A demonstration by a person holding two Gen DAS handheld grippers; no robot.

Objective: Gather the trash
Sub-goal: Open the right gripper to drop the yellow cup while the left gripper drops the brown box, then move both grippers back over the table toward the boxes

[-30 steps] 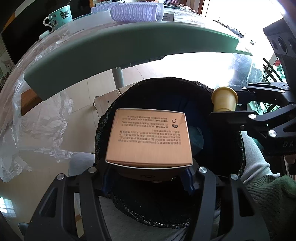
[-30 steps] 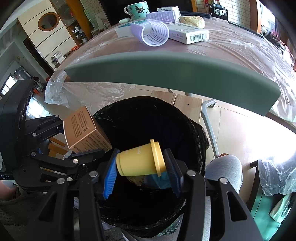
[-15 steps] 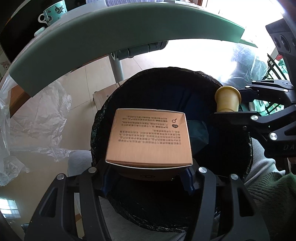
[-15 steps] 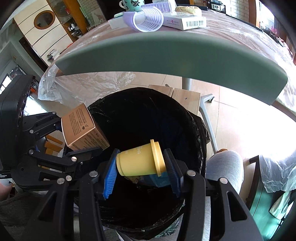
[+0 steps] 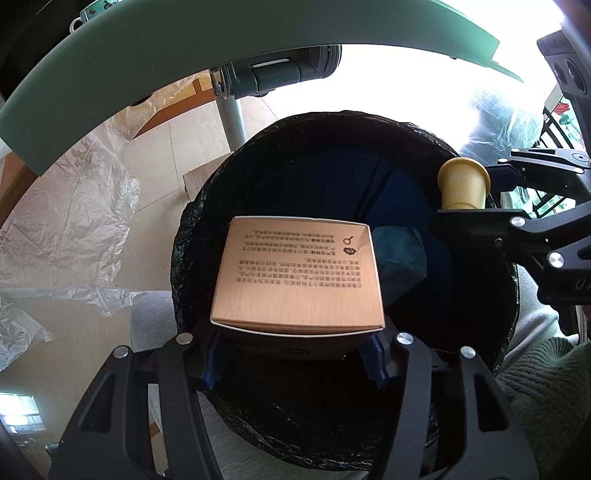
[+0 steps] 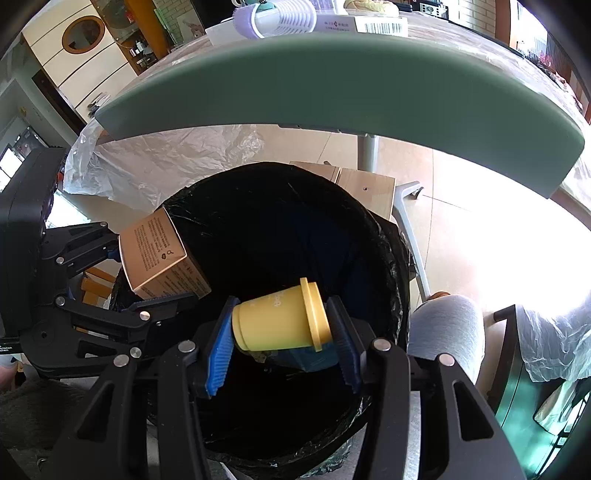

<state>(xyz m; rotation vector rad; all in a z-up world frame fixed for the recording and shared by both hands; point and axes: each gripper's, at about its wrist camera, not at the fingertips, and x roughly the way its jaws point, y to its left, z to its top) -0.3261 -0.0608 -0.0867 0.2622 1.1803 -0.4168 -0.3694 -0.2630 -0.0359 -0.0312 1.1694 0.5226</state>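
Observation:
My left gripper is shut on a tan cardboard box with printed text, held over the mouth of a bin lined with a black bag. The box also shows at the left in the right wrist view. My right gripper is shut on a yellow plastic cup, lying sideways between the blue pads, over the same bin. In the left wrist view the cup hangs at the bin's right rim. Blue trash lies deep in the bin.
The green table edge arches above the bin, with a lilac basket and a white box on top. A grey table leg stands behind the bin. Clear plastic sheeting hangs at the left. The person's grey-clad knee is beside the bin.
Both grippers have sunk lower toward the bin with their loads still held. The table edge now sits higher in both views and the bin looks larger.

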